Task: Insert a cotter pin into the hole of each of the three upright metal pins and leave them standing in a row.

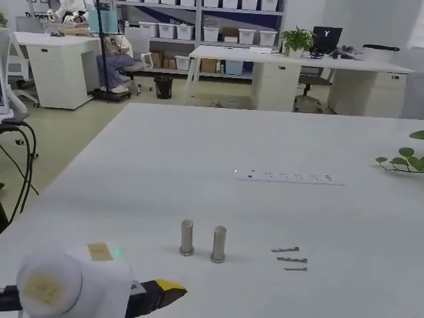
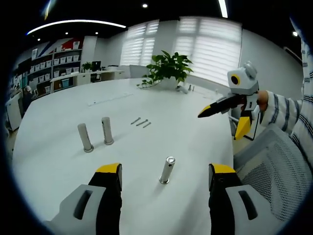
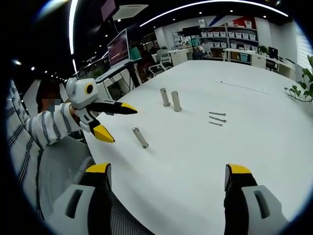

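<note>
The counter (image 1: 265, 146) is seen by the head view from above its near edge, faced forward and down toward the far shelves (image 1: 218, 20). The two upright pins (image 1: 187, 238) and the cotter pins (image 1: 290, 259) are held in the near middle. The left gripper view is set low at the left of the counter and is faced right, toward the plant (image 2: 168, 68), with the third pin (image 2: 167, 170) close in front. The right gripper view is set low off the near edge and is faced toward the far left. The pins and cotter pins are shared by all three views. The right gripper (image 2: 220, 125) is caught in the left gripper view, and the left gripper (image 3: 122, 125) in the right.
</note>
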### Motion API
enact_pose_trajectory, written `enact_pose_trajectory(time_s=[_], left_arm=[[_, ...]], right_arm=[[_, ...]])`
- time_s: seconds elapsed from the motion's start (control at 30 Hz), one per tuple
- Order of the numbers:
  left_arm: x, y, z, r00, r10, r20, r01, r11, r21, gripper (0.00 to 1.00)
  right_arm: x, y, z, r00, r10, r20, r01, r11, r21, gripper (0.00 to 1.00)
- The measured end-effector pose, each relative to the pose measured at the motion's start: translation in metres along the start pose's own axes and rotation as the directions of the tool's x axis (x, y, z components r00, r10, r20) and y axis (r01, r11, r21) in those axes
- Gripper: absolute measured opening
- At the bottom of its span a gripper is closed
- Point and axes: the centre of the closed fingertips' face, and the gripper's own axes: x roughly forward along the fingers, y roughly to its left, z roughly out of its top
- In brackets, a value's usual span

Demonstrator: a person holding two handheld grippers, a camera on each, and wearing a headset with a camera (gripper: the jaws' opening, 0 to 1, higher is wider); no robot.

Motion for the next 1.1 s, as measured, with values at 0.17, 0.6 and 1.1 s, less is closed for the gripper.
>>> enact_pose_trajectory(time_s=[0.17,0.6,1.1], left_arm=[[-0.007,-0.003,0.003,0.9999,0.004,0.016,-0.003,1.0,-0.012,0.76],[-0.012,-0.01,-0.005,0.9996,0.014,0.025,-0.013,0.999,-0.046,0.99],[-0.02,-0.007,-0.014,0.9991,0.042,0.008,-0.041,0.996,-0.082,0.99]], right_arm=[[0.0,-0.003,0.0,1.0,-0.003,-0.001,0.003,1.0,-0.001,0.94],[-0.002,-0.018,0.005,0.9998,-0.016,-0.01,0.016,1.0,-0.013,0.93],[0.002,-0.039,0.036,0.9989,-0.042,-0.021,0.04,0.994,-0.106,0.87]])
